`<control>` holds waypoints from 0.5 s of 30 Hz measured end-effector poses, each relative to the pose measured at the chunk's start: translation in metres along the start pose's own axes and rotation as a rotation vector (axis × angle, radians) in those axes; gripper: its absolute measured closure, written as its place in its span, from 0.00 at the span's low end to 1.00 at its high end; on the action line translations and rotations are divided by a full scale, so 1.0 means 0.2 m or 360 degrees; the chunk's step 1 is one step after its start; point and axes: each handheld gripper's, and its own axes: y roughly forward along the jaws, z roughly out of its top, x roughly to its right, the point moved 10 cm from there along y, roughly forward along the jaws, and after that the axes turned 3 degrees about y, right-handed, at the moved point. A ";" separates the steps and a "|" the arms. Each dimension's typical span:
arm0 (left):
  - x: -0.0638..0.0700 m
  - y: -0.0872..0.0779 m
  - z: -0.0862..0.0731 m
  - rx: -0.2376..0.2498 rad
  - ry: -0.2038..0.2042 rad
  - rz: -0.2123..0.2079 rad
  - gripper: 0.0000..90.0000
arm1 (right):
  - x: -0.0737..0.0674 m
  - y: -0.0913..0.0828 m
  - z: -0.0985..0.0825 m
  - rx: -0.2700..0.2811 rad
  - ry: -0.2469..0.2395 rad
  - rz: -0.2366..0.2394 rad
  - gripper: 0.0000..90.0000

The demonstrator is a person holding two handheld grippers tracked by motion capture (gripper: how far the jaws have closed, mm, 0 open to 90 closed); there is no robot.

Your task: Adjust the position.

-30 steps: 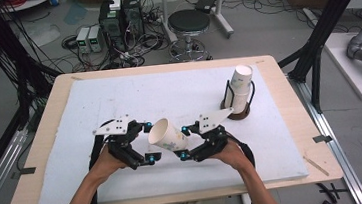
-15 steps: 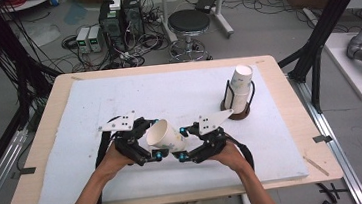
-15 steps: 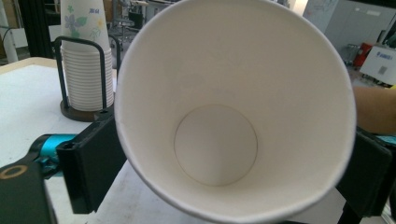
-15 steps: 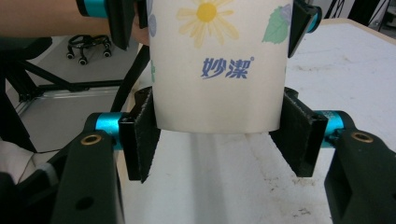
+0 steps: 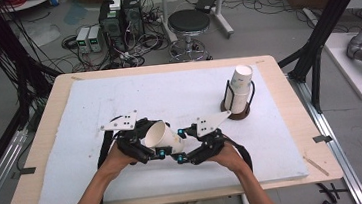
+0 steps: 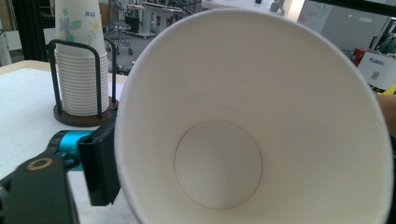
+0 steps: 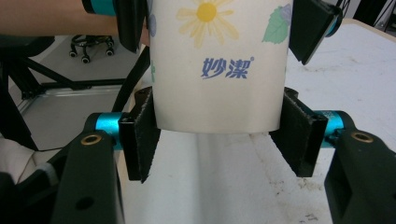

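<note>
A white paper cup [image 5: 164, 138] lies on its side in the air just above the near middle of the tabletop [image 5: 49, 114], held between two hand-held grippers. The right gripper [image 5: 188, 155] has its black, flat-padded fingers [image 7: 145, 135] clamped on the narrow base end of the cup, one pad on each side of the smooth wall, which is printed with a yellow daisy, green leaves and blue lettering. The left gripper [image 5: 148, 141] sits at the wide rim end, its fingers [image 6: 100, 163] on either side of the mouth; they have just been closing with the cup between them, and whether the pads press on the paper cannot be told. Seen along the left gripper, the cup's plain white inside tapers to a round flat bottom. Each gripper is matte black with turquoise metal collars and carries a grey three-cornered plate. The tabletop is pale wood covered by a white, slightly soiled foam sheet [image 5: 118, 98]. Toward the far right of it stands a stack of matching cups [image 5: 240, 90], ribbed where the rims nest, upside down in a black wire holder [image 5: 231, 108] on a round dark base.
</note>
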 end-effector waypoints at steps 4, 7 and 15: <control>0.01 -0.01 0.00 -0.0007 0.0030 -0.0010 0.28 | 0.00 0.00 0.00 0.0003 0.0007 -0.0007 0.42; 0.01 -0.01 0.00 -0.0008 0.0039 -0.0007 0.31 | 0.00 0.00 0.00 0.0003 0.0007 -0.0006 0.42; 0.01 -0.01 0.00 -0.0020 0.0046 0.0000 0.34 | 0.00 0.01 -0.01 -0.0007 0.0008 -0.0005 0.42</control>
